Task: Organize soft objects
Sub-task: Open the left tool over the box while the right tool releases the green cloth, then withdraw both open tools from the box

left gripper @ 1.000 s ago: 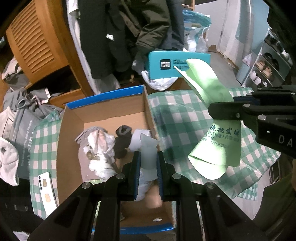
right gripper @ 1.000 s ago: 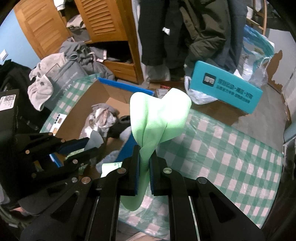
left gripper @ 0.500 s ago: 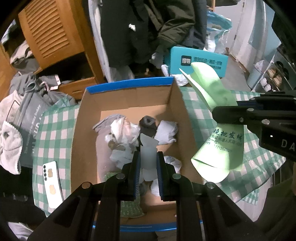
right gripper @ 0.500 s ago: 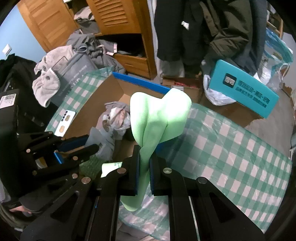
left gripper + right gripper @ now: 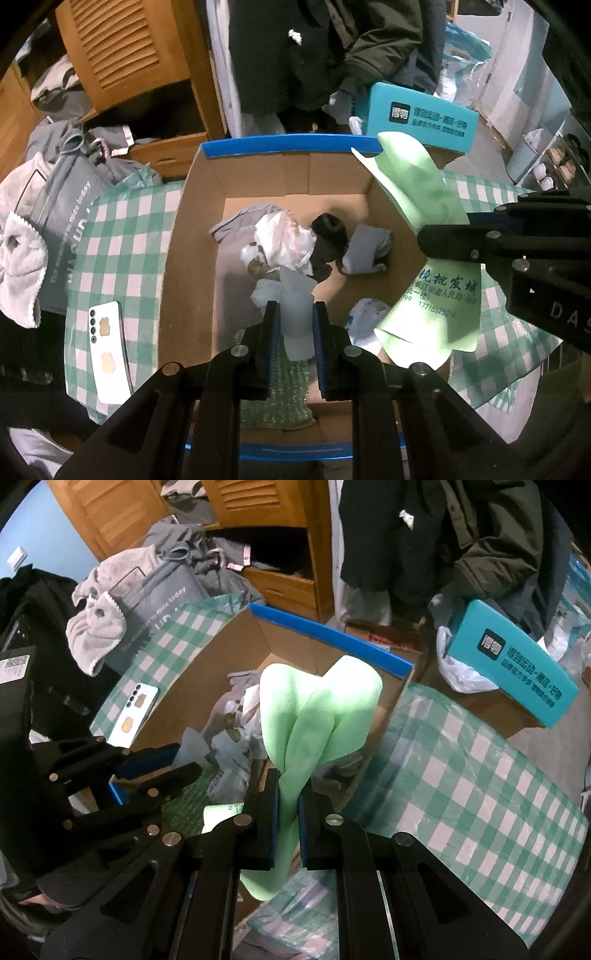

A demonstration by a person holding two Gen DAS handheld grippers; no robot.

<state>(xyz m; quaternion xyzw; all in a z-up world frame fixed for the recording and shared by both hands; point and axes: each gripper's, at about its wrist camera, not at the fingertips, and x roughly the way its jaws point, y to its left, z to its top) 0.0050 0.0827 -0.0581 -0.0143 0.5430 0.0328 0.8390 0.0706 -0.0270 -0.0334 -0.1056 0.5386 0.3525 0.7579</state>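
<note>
**Two cloths poised over the box**

Left wrist view showed the left gripper (image 5: 295, 328) clamped on a pale grey cloth (image 5: 296, 308) above the open cardboard box (image 5: 192, 236), over the soft items (image 5: 280, 245) already inside. The right gripper (image 5: 288, 808) was pinched tight on a green cloth (image 5: 317, 716), hanging over the box's right wall. Best practice, I judged: bring each cloth fully inside the walls before letting go, so no corner drapes over the rim.

Both wrist views steep, close above cardboard box (image 5: 192, 236) (image 5: 207, 672) (shared), facing wardrobe (image 5: 129, 48) (image 5: 258, 502)
</note>
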